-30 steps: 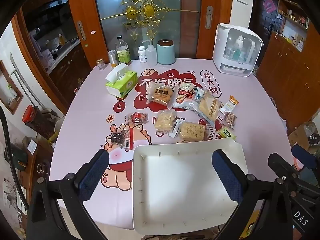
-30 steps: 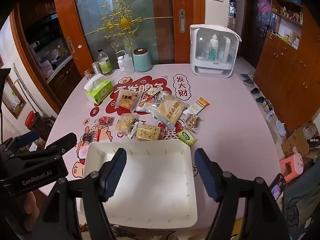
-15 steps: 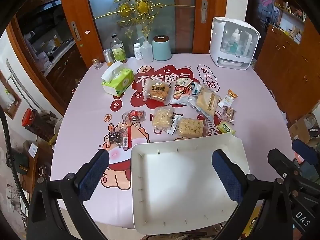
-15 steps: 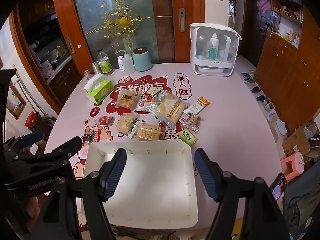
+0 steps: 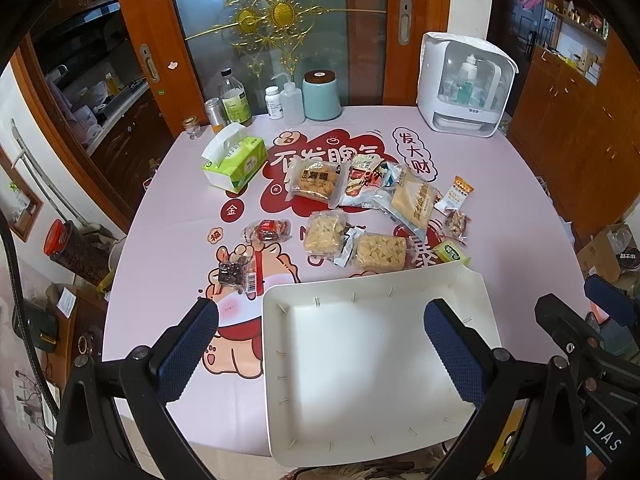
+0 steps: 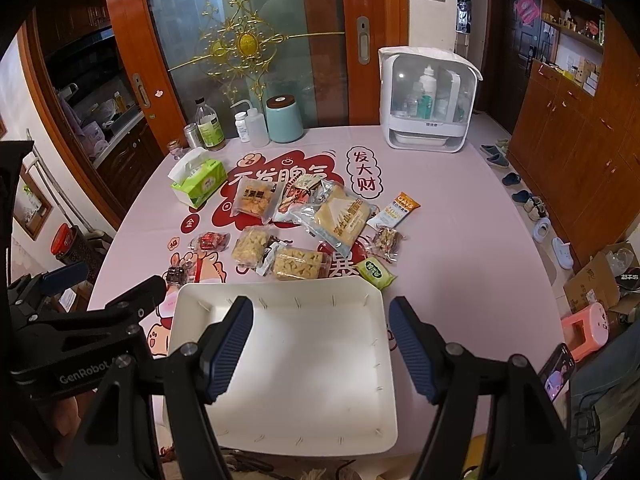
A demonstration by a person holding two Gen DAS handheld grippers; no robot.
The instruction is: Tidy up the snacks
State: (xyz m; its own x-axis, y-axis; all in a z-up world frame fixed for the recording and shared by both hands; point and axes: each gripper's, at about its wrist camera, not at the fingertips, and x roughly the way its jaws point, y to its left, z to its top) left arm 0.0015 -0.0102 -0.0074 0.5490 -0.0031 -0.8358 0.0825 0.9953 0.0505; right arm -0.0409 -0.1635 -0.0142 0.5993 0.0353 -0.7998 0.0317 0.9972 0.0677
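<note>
Snacks are lying scattered across the middle of the pink printed tablecloth (image 5: 500, 208), just beyond the far rim of the empty white tray (image 5: 376, 360) that I am hovering both tools over. I am holding the left gripper (image 5: 320, 344) with its blue pads spread wide and grasping nothing; the right gripper (image 6: 320, 344) is likewise spread apart and empty above the tray.

Risks I am weighing: the crinkly clear packets overlap. The flat cracker bag (image 6: 340, 220) is resting partly on the red-printed packet (image 6: 296, 196), and the two puffed-snack packs (image 5: 352, 244) are pinching a small silver sachet (image 5: 349, 245) between them, so closing on one may be dragging a neighbour along or crushing brittle contents. The small green packet (image 6: 375, 273) is lying against the tray's far corner, and reaching for it could be nudging the light tray, whose near edge appears to be overhanging the table. The tissue pack (image 5: 236, 160) and bottles behind are standing clear, though a long reach could be brushing them.
</note>
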